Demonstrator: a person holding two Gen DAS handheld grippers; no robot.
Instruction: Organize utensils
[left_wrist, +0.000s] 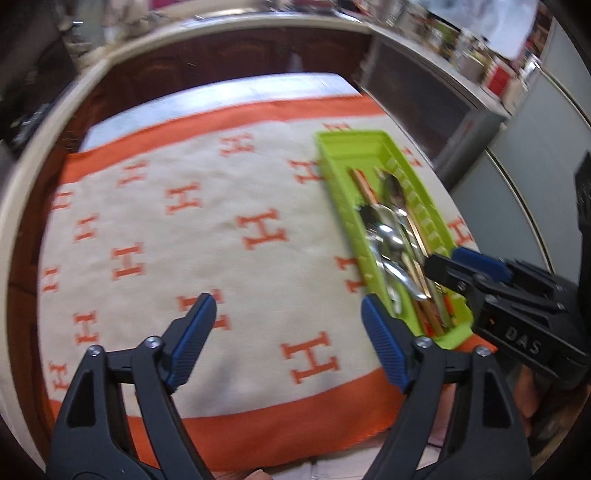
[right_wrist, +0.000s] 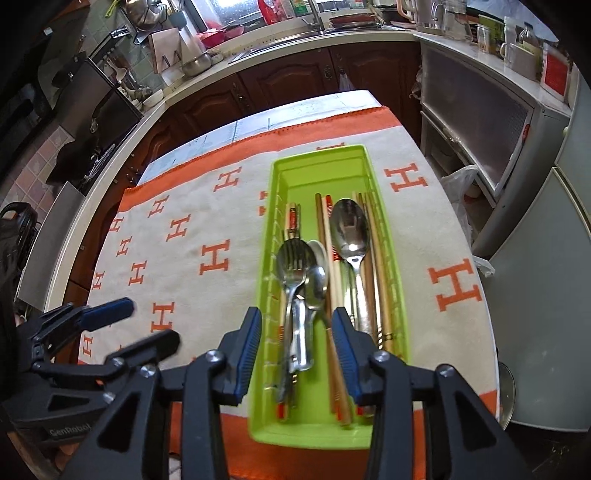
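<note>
Left wrist: left gripper (left_wrist: 288, 343) jaws wide apart, empty, over cloth (left_wrist: 221, 229); tray (left_wrist: 391, 236) at 2 o'clock. Right wrist: right gripper (right_wrist: 297, 354) jaws half apart, gripping nothing, above utensils (right_wrist: 325, 280) in tray (right_wrist: 271, 206). Looks like the release step; next, check the cloth for strays.

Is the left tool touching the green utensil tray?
Apart. The right wrist view shows the left tool out over the cloth, with bare cloth between it and the green tray.

right tool (right_wrist: 295, 350): agape, empty | over green tray (right_wrist: 391, 236) | spoons (right_wrist: 349, 229), chopsticks inside
</note>
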